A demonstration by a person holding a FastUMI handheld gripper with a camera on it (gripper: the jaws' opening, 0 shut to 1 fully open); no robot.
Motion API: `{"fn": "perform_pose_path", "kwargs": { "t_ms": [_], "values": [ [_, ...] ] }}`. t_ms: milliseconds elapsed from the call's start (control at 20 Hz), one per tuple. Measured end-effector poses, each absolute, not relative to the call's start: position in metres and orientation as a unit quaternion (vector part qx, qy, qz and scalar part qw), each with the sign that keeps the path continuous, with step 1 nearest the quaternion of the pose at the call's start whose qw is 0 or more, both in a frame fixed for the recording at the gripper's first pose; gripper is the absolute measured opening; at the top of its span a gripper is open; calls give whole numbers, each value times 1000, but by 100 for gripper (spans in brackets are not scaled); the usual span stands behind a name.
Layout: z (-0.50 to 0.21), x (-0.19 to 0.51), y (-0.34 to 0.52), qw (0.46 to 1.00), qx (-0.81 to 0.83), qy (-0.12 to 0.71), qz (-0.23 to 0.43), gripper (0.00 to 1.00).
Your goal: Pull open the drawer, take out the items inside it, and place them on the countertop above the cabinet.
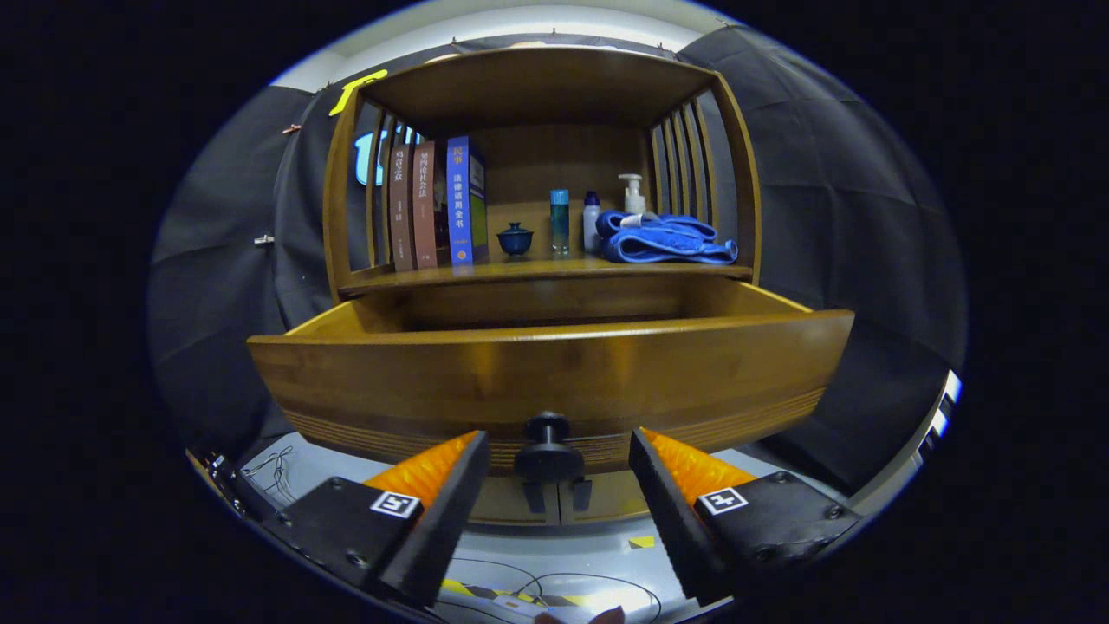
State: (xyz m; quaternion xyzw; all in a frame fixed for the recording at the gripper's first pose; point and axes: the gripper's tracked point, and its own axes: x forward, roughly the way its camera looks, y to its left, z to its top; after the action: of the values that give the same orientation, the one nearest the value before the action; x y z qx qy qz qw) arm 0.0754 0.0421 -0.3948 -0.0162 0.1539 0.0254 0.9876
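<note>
Wooden and honey-toned, the drawer (554, 377) stands pulled well out of the cabinet (537, 104) toward us, its front panel wide across the near scene. Our gripper (554, 451) has its fingers spread apart, one on each side of the dark round knob (546, 446), and neither finger touches it. We judge the pulling step to be as good as done and the reaching-in step to be the one in hand.

From this low angle the drawer's front hides its inside, so we cannot tell what items lie in it. To do this well, we should back the fingers clear of the knob, lift them above the front edge, then tilt down so the contents come into sight before we commit to any grasp. Keeping the fingers wide on the way in leaves room for whatever is there.

The countertop (485, 272) just above the drawer already carries books (433, 204) on the left, a small blue cup (515, 238), bottles (573, 221) and a folded blue towel (667, 241) on the right. We judge the bare strip along its near edge the safest landing place.
</note>
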Motion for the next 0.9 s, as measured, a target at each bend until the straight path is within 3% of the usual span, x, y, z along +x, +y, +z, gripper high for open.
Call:
{"fn": "perform_pose_path", "kwargs": {
  "t_ms": [500, 900],
  "values": [
    [-274, 98, 30, 988, -45, 143, 45, 99],
    [-328, 180, 68, 930, -20, 354, 97, 100]
  ]
}}
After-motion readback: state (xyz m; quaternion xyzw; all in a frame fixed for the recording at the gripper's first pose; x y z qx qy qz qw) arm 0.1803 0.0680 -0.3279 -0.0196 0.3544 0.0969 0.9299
